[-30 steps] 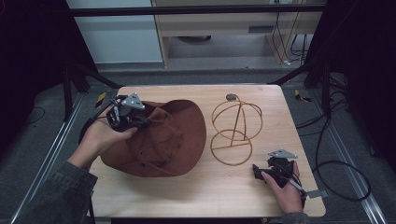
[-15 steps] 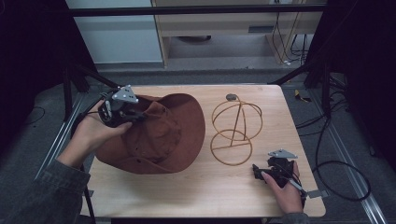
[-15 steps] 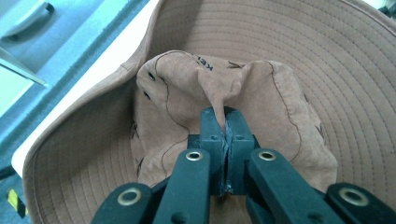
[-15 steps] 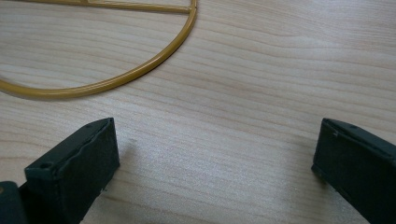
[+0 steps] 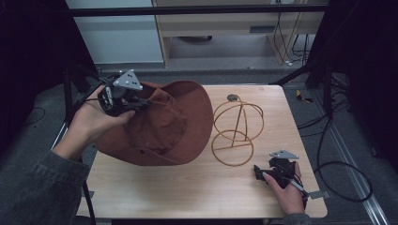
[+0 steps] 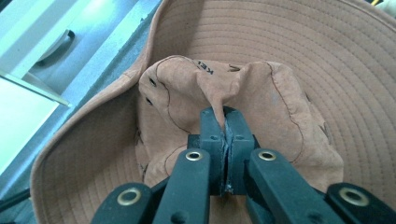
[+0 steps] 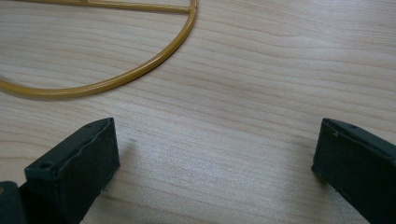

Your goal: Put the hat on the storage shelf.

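The brown hat [image 5: 164, 124] hangs tilted just left of the wire hat stand [image 5: 236, 129], its lower brim near the worktop [image 5: 197, 187], its far brim lifted toward the stand's top. My left tongs [image 6: 225, 122] are clenched on a pinched fold of the hat's crown, both pads pressing the cloth between them; from above they [image 5: 143, 102] sit at the hat's upper left edge. My right tongs [image 5: 258, 171] rest on the worktop just in front of the stand's base ring and to its right, released, jaws wide apart with bare wood between them.
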Demonstrator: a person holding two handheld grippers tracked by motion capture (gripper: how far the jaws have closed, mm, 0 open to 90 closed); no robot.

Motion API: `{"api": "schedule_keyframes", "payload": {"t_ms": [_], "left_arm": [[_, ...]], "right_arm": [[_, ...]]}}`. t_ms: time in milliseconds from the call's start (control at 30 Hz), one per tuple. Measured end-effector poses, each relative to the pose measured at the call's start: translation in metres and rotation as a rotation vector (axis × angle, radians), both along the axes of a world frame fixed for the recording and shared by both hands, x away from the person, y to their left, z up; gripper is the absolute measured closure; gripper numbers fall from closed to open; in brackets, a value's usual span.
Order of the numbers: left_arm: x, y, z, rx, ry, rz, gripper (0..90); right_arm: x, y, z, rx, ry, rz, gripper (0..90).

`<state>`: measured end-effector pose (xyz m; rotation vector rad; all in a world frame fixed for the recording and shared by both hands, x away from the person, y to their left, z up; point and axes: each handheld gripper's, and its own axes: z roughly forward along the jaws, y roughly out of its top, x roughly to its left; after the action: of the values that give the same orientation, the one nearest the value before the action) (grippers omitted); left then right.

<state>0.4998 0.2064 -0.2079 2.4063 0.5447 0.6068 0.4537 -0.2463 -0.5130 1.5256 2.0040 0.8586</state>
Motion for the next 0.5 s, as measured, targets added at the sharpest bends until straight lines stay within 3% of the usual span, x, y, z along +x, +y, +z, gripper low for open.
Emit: {"api": "schedule_keyframes", "payload": {"t_ms": [500], "left_arm": [[0.005,-0.019,0.015,0.019,-0.012,-0.030,88.0]], "right_arm": [[0.000,0.000,0.000,-0.003,-0.002,0.001,0.4]]}}
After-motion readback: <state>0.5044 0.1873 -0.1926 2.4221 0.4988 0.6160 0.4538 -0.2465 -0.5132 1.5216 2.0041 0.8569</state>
